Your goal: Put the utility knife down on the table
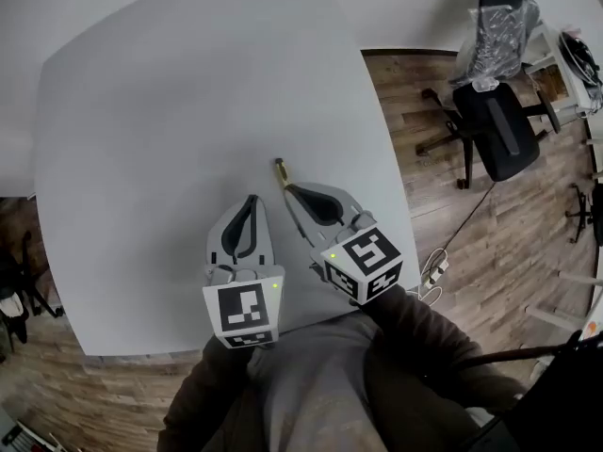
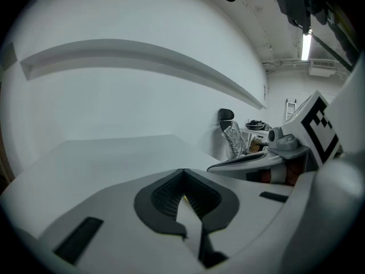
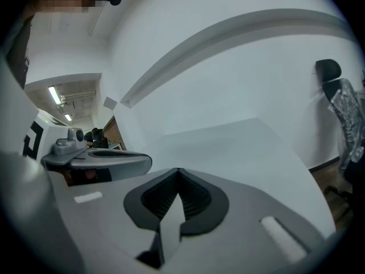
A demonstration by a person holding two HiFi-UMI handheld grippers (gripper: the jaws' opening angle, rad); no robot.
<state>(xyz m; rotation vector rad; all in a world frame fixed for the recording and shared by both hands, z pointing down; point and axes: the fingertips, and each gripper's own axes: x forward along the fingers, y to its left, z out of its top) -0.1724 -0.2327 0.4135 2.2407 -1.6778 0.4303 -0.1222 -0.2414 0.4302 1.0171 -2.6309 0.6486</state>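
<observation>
The utility knife (image 1: 280, 169) is a thin dark thing with a brass-coloured end, on the white table (image 1: 170, 111). It pokes out past the tip of my right gripper (image 1: 294, 189), and the rest runs under that gripper's left edge. The right gripper's jaws are shut, and the right gripper view (image 3: 178, 171) shows nothing between them. Whether they touch the knife I cannot tell. My left gripper (image 1: 252, 199) hovers just left of it, also shut (image 2: 182, 171), with nothing held.
The table's right edge and near edge lie close to both grippers. Right of the table, a black office chair (image 1: 495, 125) stands on the wooden floor, with cables (image 1: 435, 269) beside it. A person's dark sleeves (image 1: 415, 347) are behind the grippers.
</observation>
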